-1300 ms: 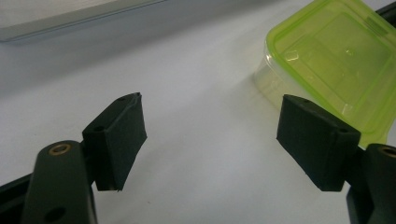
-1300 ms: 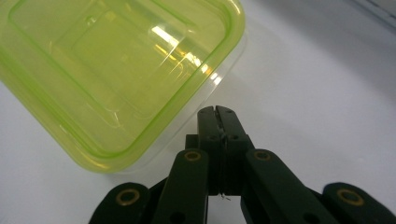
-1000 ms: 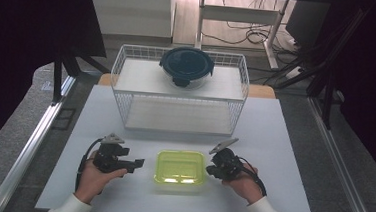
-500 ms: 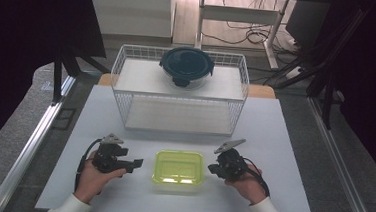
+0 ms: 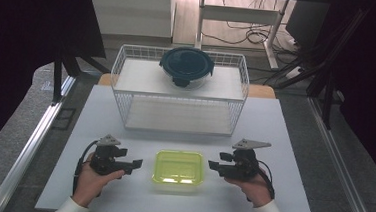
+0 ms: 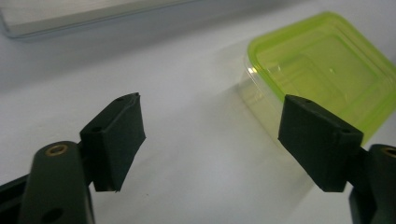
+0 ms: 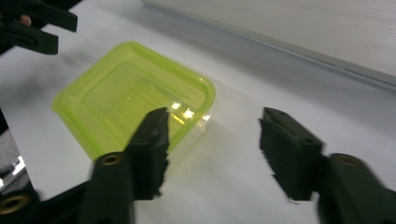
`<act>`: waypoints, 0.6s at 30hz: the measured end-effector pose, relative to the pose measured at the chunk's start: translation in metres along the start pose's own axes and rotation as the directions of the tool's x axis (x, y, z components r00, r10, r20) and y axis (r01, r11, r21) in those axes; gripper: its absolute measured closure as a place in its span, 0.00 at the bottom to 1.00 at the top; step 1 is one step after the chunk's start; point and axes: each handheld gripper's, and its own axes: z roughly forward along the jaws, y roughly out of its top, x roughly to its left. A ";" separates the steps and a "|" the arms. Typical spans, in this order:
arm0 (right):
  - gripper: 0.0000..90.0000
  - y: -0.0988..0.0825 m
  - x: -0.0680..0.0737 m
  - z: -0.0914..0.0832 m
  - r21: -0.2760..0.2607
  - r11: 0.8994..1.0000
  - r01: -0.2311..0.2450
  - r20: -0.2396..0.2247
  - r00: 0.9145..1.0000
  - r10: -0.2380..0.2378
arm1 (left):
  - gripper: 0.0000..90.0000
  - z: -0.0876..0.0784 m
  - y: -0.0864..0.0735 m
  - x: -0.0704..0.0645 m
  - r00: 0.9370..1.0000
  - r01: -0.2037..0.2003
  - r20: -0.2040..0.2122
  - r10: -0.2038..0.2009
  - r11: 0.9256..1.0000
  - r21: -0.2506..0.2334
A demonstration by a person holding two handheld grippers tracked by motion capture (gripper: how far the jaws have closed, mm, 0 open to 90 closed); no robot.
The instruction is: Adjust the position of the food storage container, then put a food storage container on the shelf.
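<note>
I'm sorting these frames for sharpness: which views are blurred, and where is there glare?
High view: sharp across the white table, dark at both sides. Left gripper view: jaws crisp, the green lidded box slightly soft, with a small glint on its near rim. Right gripper view: the right gripper is smeared at its jaw edges, and bright glare spots sit on the box lid's near corner.

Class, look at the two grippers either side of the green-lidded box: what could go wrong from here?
The green-lidded box is light, see-through plastic, so a one-sided push from the left gripper or the right gripper may slide it. The right gripper's jaws have just been opening with nothing between them; a clamp on the lid's rim could slip.
</note>
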 end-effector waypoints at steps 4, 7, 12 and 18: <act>0.36 -0.003 -0.001 0.001 0.001 1.000 -0.030 -0.025 0.999 0.030 | 0.23 -0.001 0.002 0.002 0.999 0.033 -0.012 -0.033 0.999 -0.014; 0.33 -0.004 -0.003 0.000 -0.002 0.999 -0.041 -0.021 0.999 0.041 | 0.23 0.000 0.003 0.002 0.999 0.038 -0.004 -0.038 0.999 -0.019; 0.32 -0.007 -0.002 0.000 -0.014 0.998 -0.054 -0.032 0.998 0.054 | 0.22 0.002 0.006 -0.001 1.000 0.021 -0.009 -0.021 0.999 -0.026; 0.36 -0.012 0.004 0.005 0.004 0.997 -0.078 -0.041 0.996 0.078 | 0.23 0.008 0.011 -0.006 0.999 0.014 0.047 -0.014 1.000 -0.016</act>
